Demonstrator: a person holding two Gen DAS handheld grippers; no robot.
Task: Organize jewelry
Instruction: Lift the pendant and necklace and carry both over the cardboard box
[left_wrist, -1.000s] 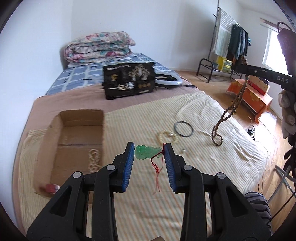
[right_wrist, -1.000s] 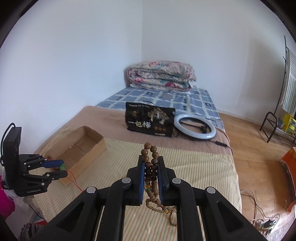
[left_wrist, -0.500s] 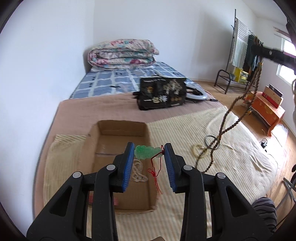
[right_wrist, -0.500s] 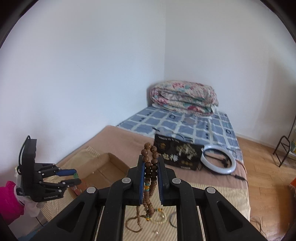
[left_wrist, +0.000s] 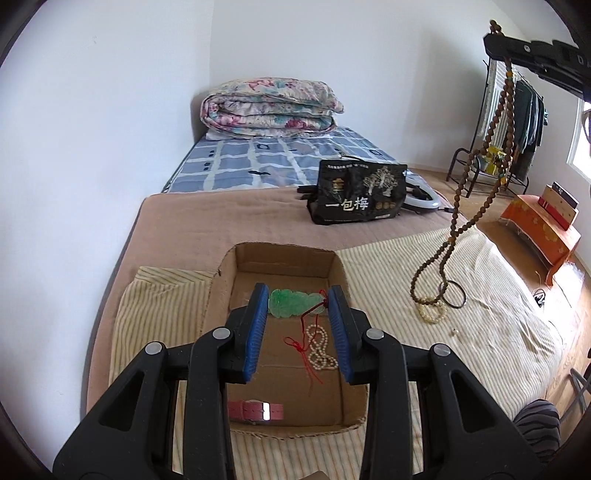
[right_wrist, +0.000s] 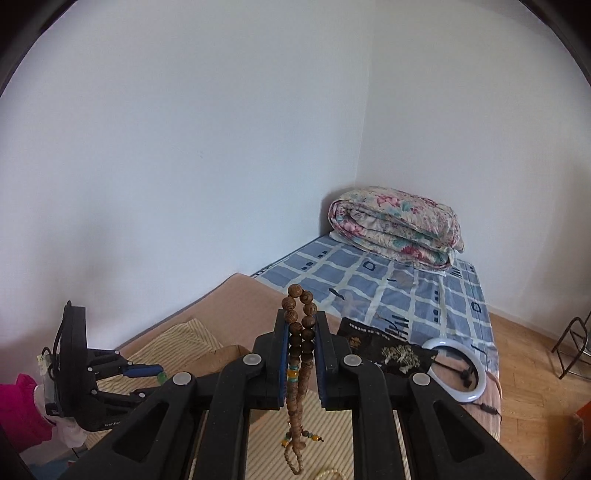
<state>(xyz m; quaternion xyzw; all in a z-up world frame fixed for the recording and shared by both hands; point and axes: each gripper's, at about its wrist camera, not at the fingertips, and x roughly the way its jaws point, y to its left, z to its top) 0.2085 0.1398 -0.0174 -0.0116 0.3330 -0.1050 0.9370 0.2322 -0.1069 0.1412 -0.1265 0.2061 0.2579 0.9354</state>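
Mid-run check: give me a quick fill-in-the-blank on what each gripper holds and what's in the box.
The left gripper holds a ____ pendant over the cardboard box.
The right gripper grips a strand of ____ beads.
Inside the box lies a ____ watch strap.
Missing: green; brown; red

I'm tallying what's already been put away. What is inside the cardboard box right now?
Lying in the cardboard box are a pale bead strand and a pink watch strap. The left gripper holds a green jade pendant above it, and its fingers hide part of the floor.
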